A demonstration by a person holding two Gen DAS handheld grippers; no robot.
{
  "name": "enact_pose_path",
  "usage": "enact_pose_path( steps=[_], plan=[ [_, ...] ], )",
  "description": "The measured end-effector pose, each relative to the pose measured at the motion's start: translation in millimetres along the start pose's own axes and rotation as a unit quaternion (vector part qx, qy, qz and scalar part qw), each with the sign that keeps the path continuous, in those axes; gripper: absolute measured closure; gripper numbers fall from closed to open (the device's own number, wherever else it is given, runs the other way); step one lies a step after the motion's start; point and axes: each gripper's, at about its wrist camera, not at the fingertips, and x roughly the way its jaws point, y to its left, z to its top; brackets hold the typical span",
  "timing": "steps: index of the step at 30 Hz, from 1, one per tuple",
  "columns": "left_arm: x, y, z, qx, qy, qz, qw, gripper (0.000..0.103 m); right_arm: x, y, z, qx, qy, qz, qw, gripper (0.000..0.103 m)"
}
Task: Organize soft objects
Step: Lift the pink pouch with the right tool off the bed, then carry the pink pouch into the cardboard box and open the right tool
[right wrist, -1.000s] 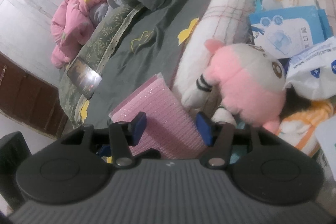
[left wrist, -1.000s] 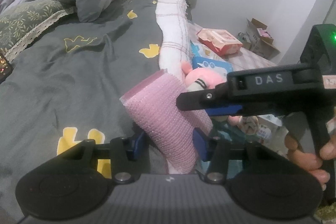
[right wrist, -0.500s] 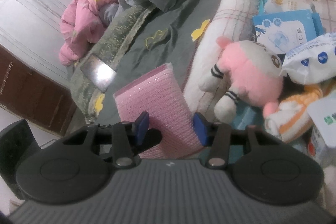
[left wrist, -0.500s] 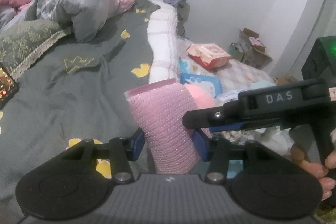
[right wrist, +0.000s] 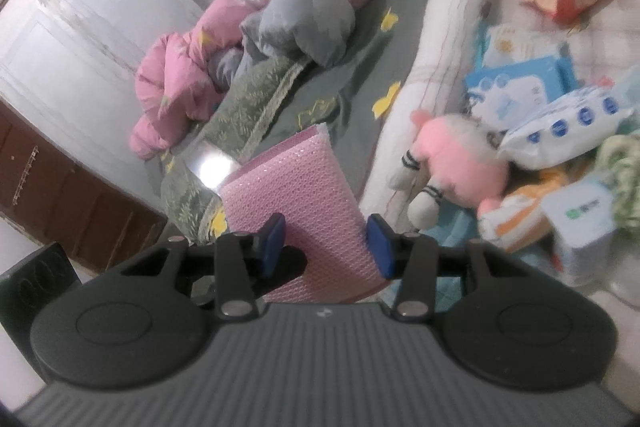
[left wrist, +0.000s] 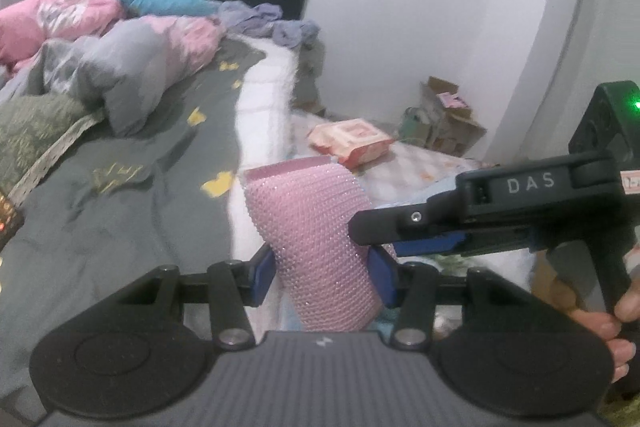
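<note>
A pink pad (left wrist: 320, 247) is hanging in the air over the bed (left wrist: 120, 187) edge, pinched by both grippers. The left gripper (left wrist: 324, 277) is clamping its lower part; the right gripper (right wrist: 326, 245), whose jaws have just been closing, is squeezing it too. A plush (right wrist: 460, 163) is lying nearby.

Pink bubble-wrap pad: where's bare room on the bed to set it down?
Free: the grey duck-print bedsheet, between the rumpled pink-and-grey duvet and the white plush bolster. Crowded: beyond the bolster, a pink plush toy, blue-and-white wipe packs and a pink wipe pack. Both grippers hold the pink bubble-wrap pad.
</note>
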Motion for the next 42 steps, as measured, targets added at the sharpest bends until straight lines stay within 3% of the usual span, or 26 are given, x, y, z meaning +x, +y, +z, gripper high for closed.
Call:
enact_pose_path(
  steps=[8, 15, 22, 28, 34, 42],
  plan=[
    [3, -60, 13, 0.051, -0.011, -0.047, 0.9975, 0.052, -74, -16, -5, 0.012, -0.056, -0.019, 0.998, 0.059],
    [27, -130, 29, 0.104, 0.001, -0.105, 0.989, 0.052, -153, -53, -15, 0.043, -0.119, -0.049, 0.991, 0.059],
    [71, -218, 60, 0.167, 0.031, -0.177, 0.9694, 0.052, -242, -107, -19, 0.098, -0.186, -0.08, 0.974, 0.059],
    [129, -299, 78, 0.21, 0.073, -0.221, 0.9497, 0.052, -308, -180, -10, 0.165, -0.218, -0.097, 0.957, 0.058],
    [211, -348, 79, 0.219, 0.142, -0.224, 0.939, 0.051, -327, -276, 11, 0.248, -0.197, -0.099, 0.943, 0.058],
    [310, -379, 79, 0.248, 0.191, -0.164, 0.9354, 0.05, -281, -390, 45, 0.322, -0.145, -0.087, 0.932, 0.058]
  ],
)
